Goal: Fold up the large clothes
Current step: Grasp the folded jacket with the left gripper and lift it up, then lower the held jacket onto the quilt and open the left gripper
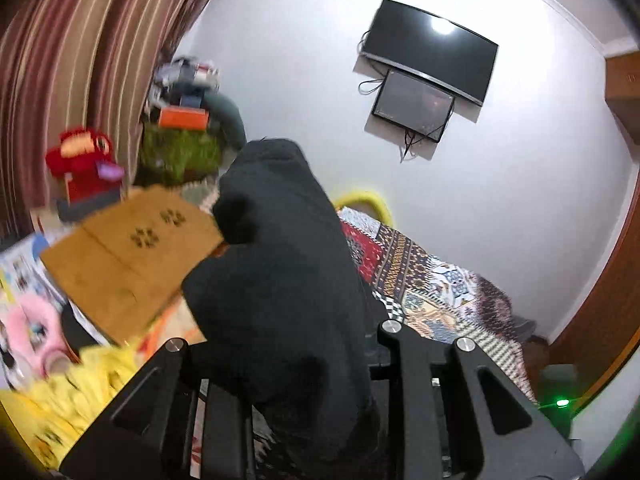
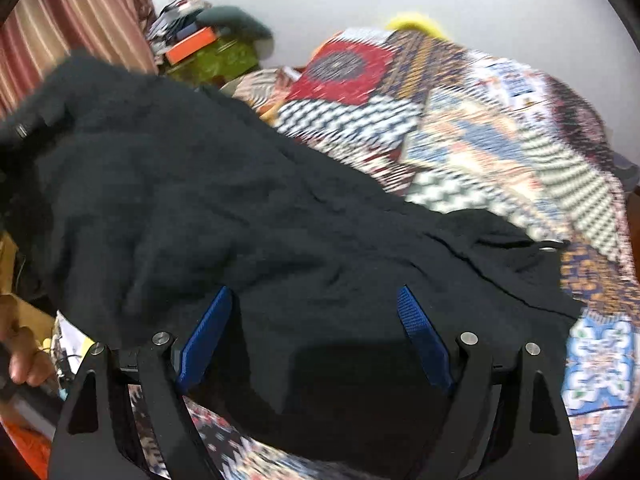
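Note:
In the left wrist view a large black garment rises in a bunched column over my left gripper. The cloth covers the fingers, and the gripper is shut on the cloth, lifted above the patterned bedspread. From the right wrist, the same black garment lies spread and wrinkled across the bedspread, pulled up toward the upper left. My right gripper hovers just over the garment's near part. Its blue pads stand wide apart and hold nothing.
A cardboard box and yellow fabric lie left of the bed. A cluttered pile stands by the striped curtain. A television hangs on the wall. A wooden door is at right. A person's hand shows at left.

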`<action>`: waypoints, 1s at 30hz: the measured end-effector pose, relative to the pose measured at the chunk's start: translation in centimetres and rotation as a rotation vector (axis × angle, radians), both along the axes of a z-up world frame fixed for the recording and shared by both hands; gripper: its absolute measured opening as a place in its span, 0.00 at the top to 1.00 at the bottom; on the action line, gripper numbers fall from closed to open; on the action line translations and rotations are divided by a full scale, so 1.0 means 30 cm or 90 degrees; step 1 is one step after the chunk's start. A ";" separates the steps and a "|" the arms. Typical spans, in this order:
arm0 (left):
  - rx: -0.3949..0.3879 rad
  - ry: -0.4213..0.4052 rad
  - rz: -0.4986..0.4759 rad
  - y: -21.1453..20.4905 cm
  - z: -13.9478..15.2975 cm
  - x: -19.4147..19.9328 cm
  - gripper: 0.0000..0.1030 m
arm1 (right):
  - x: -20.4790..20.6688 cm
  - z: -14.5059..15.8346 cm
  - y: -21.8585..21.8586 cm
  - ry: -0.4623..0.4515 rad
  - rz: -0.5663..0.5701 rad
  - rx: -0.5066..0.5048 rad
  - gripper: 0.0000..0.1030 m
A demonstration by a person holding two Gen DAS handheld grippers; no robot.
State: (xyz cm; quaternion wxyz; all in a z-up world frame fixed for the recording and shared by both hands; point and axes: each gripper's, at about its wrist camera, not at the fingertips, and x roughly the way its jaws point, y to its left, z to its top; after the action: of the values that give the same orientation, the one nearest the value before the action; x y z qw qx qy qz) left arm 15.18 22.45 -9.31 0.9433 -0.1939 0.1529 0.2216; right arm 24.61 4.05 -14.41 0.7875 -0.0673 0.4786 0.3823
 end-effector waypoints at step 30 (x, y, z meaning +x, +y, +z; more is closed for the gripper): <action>0.163 0.043 -0.260 -0.561 0.075 0.145 0.76 | 0.132 -0.224 -0.562 0.052 -0.151 -0.147 0.19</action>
State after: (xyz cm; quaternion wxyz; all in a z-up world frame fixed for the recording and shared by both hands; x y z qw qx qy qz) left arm 19.52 5.63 -7.05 0.9798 -0.0301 0.1913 0.0502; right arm 28.58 -12.80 -21.12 0.7942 -0.0847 0.5554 0.2315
